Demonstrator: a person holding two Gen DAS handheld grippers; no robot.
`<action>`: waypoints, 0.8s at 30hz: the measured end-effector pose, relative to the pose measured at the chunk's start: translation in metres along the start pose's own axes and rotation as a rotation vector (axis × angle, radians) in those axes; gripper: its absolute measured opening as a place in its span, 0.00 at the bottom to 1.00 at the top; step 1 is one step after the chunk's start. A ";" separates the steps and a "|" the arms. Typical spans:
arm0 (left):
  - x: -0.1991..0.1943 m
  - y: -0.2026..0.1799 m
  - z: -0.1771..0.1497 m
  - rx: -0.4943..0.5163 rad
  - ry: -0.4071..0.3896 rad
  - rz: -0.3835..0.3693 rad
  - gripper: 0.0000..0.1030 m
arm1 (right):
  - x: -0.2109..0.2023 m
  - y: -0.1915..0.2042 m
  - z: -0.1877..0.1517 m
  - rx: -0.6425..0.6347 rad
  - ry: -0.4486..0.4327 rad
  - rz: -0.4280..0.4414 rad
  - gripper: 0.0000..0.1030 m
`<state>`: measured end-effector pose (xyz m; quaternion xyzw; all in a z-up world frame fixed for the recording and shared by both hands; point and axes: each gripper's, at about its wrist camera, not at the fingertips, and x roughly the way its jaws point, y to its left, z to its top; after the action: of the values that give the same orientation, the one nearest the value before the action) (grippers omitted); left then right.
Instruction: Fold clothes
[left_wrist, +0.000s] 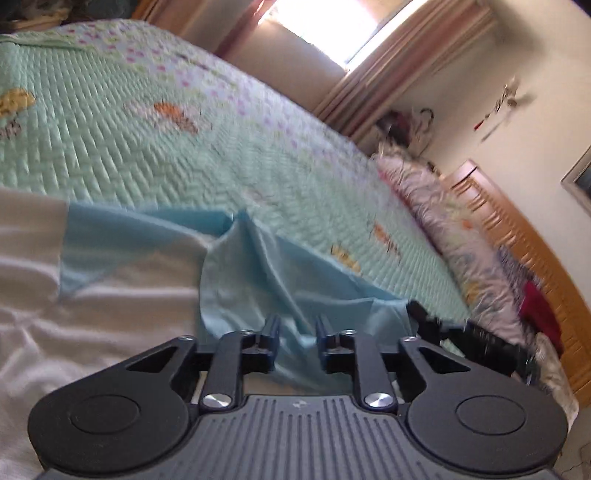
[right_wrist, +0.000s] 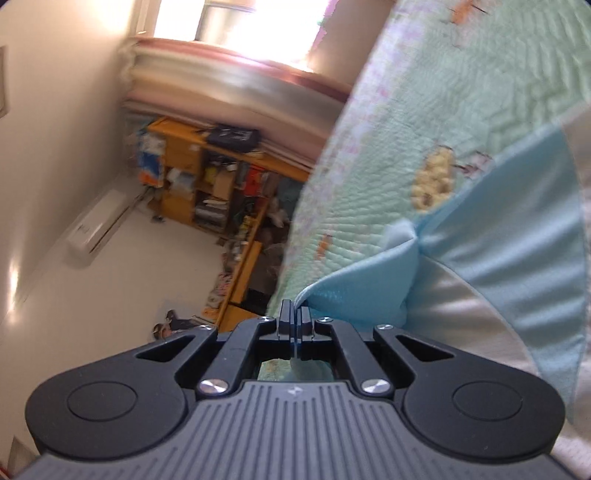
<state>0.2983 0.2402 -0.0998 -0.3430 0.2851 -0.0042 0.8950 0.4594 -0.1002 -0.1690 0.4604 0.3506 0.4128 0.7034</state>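
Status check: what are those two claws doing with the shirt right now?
Right gripper clamped on blue sleeve. Left gripper open over it. Nothing blocking.

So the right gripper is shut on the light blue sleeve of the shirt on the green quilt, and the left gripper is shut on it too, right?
Not quite. The left gripper is open: the left wrist view shows its fingers apart with the light blue sleeve loose between them. The right gripper is indeed shut on the sleeve, over the green quilt.
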 end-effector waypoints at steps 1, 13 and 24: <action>0.007 0.001 -0.003 -0.001 0.015 0.011 0.32 | 0.003 -0.004 -0.001 0.007 0.000 -0.018 0.02; 0.060 -0.035 -0.020 0.185 0.095 0.066 0.56 | 0.014 -0.016 -0.013 0.040 0.038 -0.007 0.05; 0.107 -0.027 -0.019 0.176 0.185 0.108 0.00 | 0.015 -0.017 -0.015 0.045 0.029 -0.010 0.06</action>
<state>0.3828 0.1856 -0.1488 -0.2453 0.3830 -0.0125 0.8905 0.4566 -0.0854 -0.1912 0.4682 0.3723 0.4079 0.6898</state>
